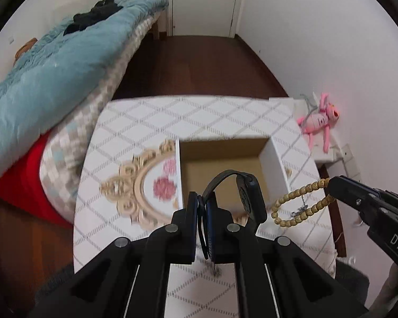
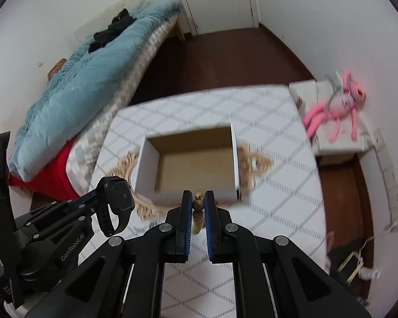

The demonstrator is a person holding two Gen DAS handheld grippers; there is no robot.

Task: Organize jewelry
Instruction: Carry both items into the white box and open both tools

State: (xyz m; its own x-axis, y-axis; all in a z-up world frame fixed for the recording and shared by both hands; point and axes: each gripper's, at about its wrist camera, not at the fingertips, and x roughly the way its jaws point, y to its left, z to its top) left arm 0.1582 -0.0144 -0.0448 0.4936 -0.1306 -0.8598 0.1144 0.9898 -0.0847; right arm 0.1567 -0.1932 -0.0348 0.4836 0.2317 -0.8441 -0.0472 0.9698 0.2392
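Note:
My left gripper [image 1: 203, 198] is shut on the strap of a black watch [image 1: 248, 193], held just in front of an open white cardboard box [image 1: 272, 156] with a brown inside. In the right wrist view the watch [image 2: 118, 198] hangs at the left gripper's tip, left of the box [image 2: 146, 164]. My right gripper [image 2: 198, 198] is shut on a tan bead bracelet [image 2: 198, 205], near the box's front wall. In the left wrist view the bracelet [image 1: 297, 198] loops out from the right gripper [image 1: 329, 185]. A small chain [image 1: 301, 208] lies on the table.
The box stands on a white table with a grey diamond pattern [image 1: 199, 116]. A gold ornate frame with pink flowers [image 1: 146, 185] lies beside the box. A bed with a blue blanket [image 1: 53, 79] is at the left. A pink plush toy [image 1: 321, 122] lies on a side stand at the right.

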